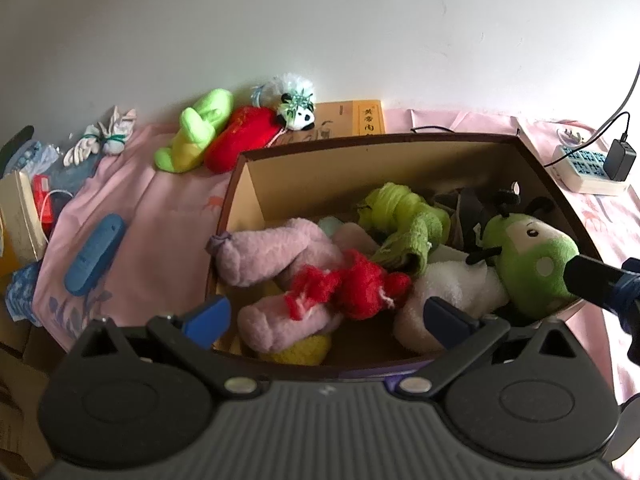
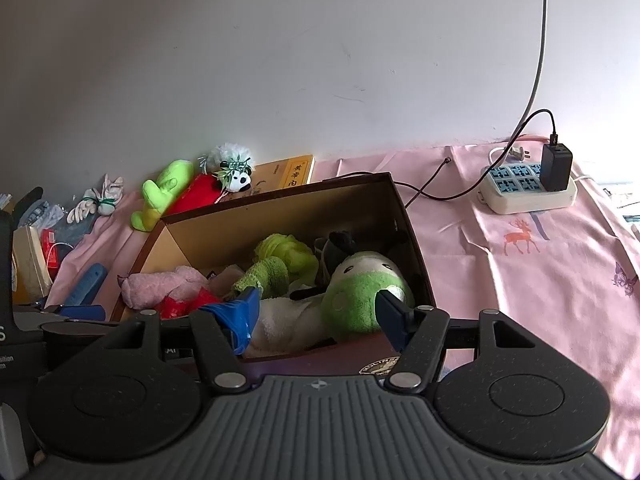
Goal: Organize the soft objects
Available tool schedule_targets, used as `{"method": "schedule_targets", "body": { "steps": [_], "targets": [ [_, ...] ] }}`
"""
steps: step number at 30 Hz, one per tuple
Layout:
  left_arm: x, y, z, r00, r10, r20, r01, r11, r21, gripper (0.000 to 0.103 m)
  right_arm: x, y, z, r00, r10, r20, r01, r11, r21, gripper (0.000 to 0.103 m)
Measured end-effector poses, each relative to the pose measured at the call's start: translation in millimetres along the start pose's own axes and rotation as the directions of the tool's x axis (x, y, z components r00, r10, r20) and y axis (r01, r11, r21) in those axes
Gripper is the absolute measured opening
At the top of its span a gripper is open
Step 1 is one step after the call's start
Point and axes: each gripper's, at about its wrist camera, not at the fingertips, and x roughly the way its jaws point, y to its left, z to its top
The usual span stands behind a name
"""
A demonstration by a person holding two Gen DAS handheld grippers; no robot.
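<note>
the green-headed plush toy with a white towelling body and black antennae (image 2: 360,300) lies in the right end of the brown cardboard box (image 2: 280,208), head up against the near right wall. expect it to be light, squashy and a little springy; it will give under your pads rather than slip, so bite into the bulk of the head or the neck, not the thin antennae. your right gripper (image 2: 318,312) hangs over that same corner with its jaws about half apart; the right pad looks to touch the green head, but nothing is clamped. your left gripper (image 1: 326,318) is spread wide and empty over the box's left half, above the lilac plush with a red fluffy tuft (image 1: 288,264). behind the box, by the wall, a lime plush (image 1: 196,132), a red cushion (image 1: 240,138) and a small panda (image 1: 298,114) wait outside it on the pink cloth (image 2: 540,280).
</note>
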Motion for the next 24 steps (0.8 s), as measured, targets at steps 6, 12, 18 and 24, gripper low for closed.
{"method": "schedule_targets", "body": {
  "steps": [6,12,18,24],
  "targets": [
    [3.3,-1.9,-0.7,1.000,-0.005,-0.007,0.005,1.000,0.000,0.103,1.0,-1.5,0.0,1.000,-0.002,0.001,0.002,1.000,-0.001,0.050],
    [5.0,-2.8,-1.3,1.000,-0.005,-0.007,0.005,1.000,0.003,0.103,3.9,-5.1,-0.3,1.000,-0.011,-0.007,0.011,1.000,0.012,0.050],
    [7.8,-4.8,-1.3,1.000,-0.011,-0.006,0.011,1.000,0.008,0.103,4.2,-6.9,-1.1,1.000,-0.019,-0.011,0.020,1.000,0.024,0.050],
    [10.4,-3.5,-1.6,0.999,-0.037,-0.011,0.037,0.999,-0.001,0.102,4.6,-9.4,-1.7,1.000,-0.026,-0.016,0.026,0.999,0.042,0.050]
  ]
}}
